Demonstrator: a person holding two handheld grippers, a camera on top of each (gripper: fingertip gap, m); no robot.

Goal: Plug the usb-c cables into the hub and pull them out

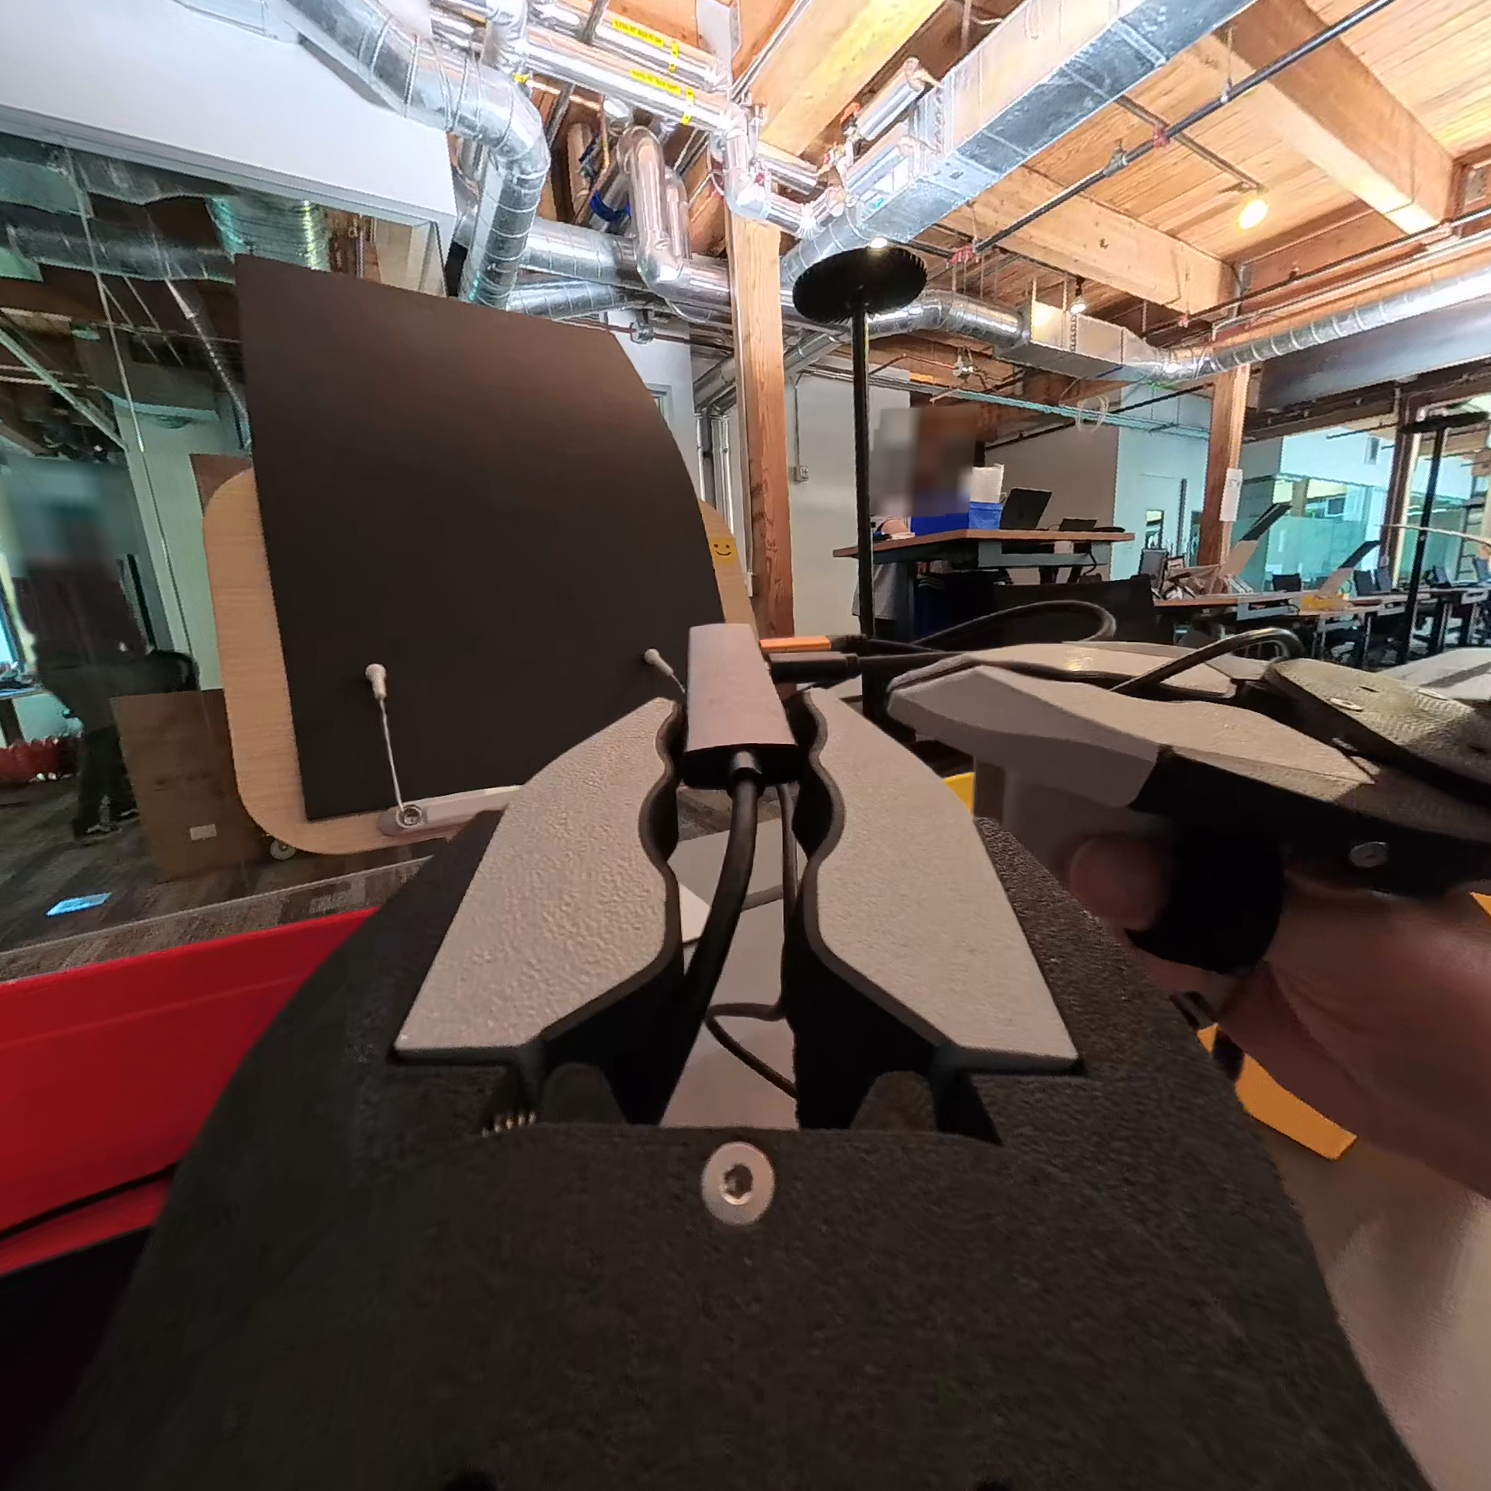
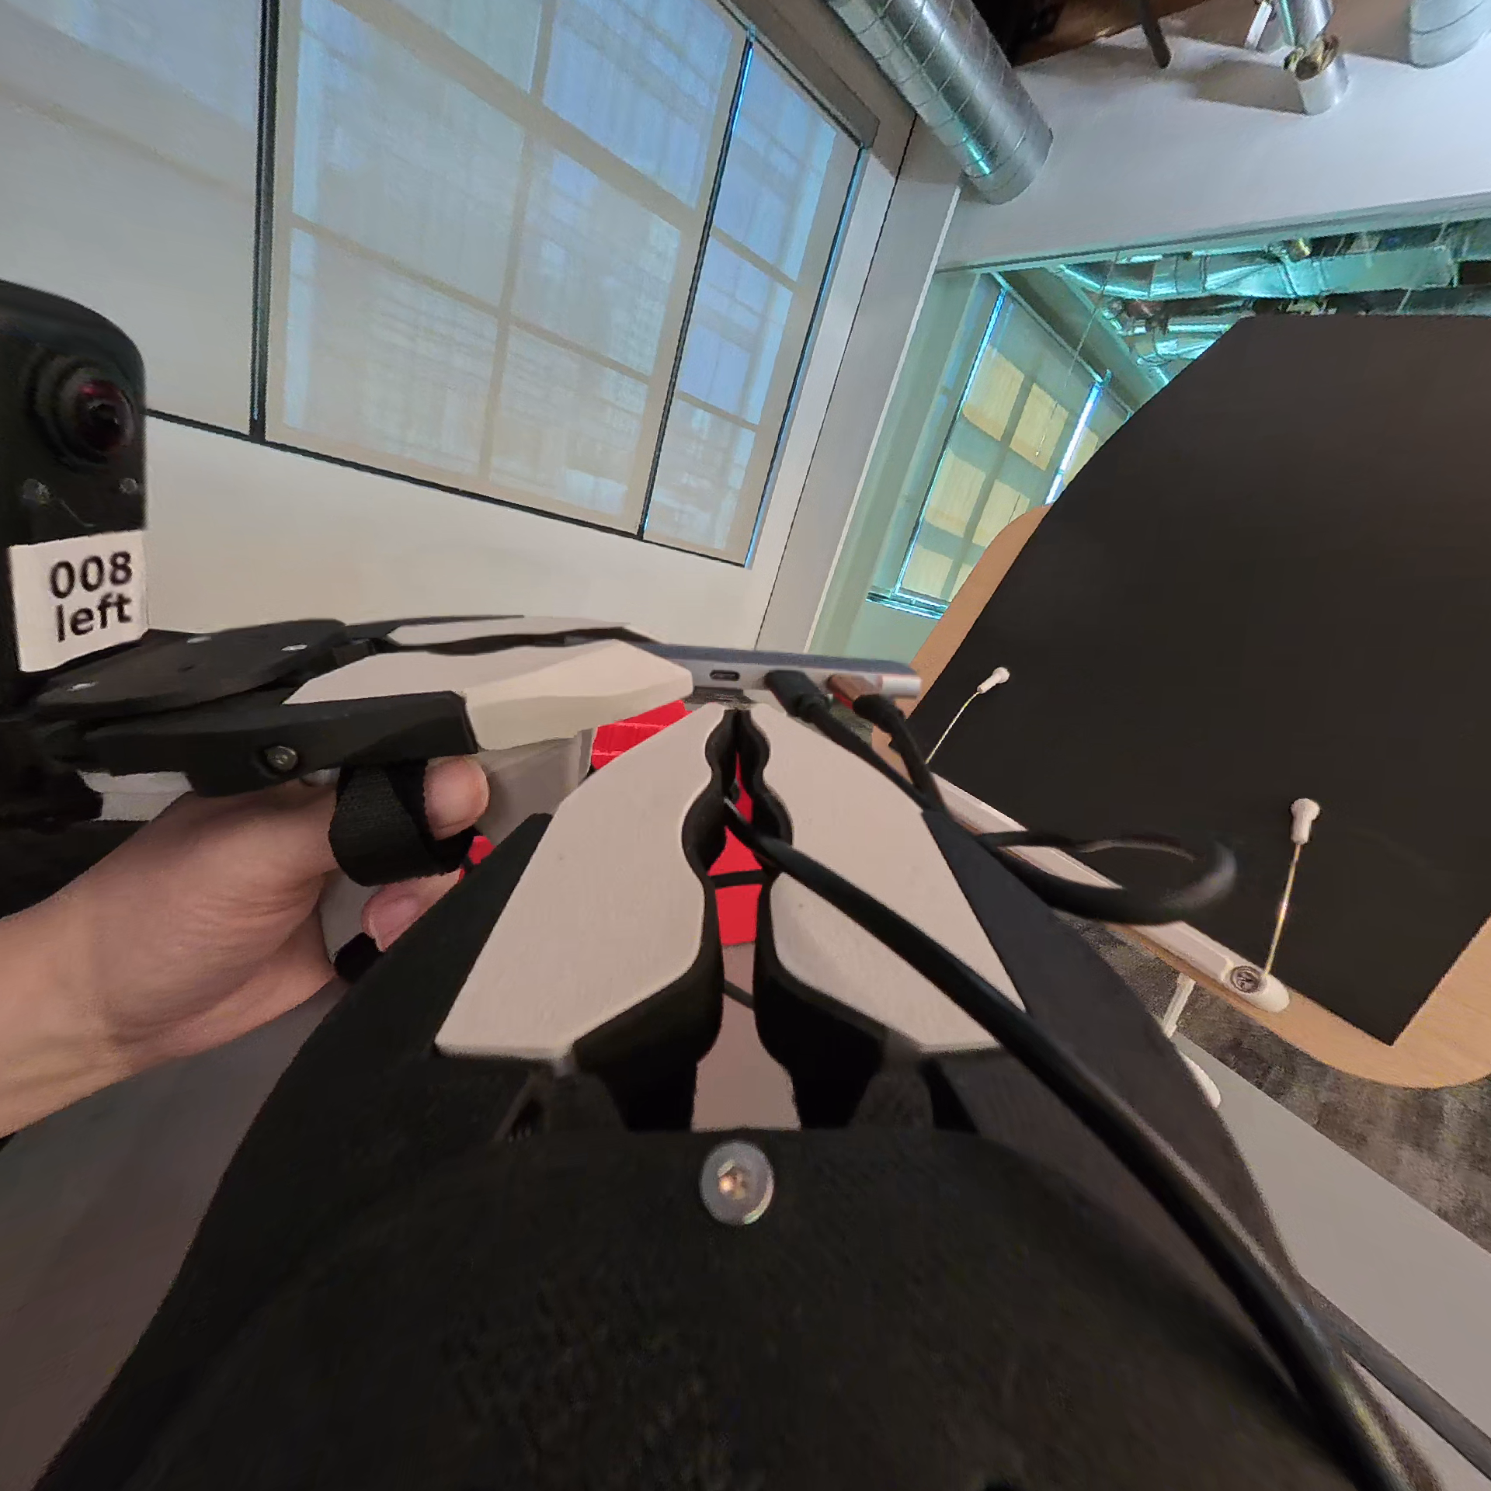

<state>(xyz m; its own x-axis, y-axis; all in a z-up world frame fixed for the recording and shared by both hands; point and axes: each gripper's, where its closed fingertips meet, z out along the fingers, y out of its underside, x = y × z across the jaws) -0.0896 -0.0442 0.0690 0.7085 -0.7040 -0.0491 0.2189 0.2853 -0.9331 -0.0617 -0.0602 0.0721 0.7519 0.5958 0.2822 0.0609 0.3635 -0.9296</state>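
Note:
My left gripper (image 1: 736,714) is shut on a dark grey USB hub (image 1: 730,686) and holds it in the air; the hub's own black lead (image 1: 738,839) hangs down between the fingers. Two cables are plugged into the hub's right side, one with a copper-coloured plug (image 1: 799,644) and one with a black plug (image 1: 815,666). My right gripper (image 2: 736,716) is shut on a third thin black cable (image 2: 887,912), its tips right against the hub's side (image 2: 807,668) by a free port (image 2: 724,676). I cannot tell if that plug is seated. The right gripper also shows in the left wrist view (image 1: 904,695).
A black board (image 1: 452,549) on a rounded wooden panel (image 1: 242,686) with white pins stands just behind the hub. A red bin (image 1: 161,1049) lies low on the left. A black floor lamp (image 1: 862,484) and desks with a person stand farther back right. My left and right fingertips are right by each other.

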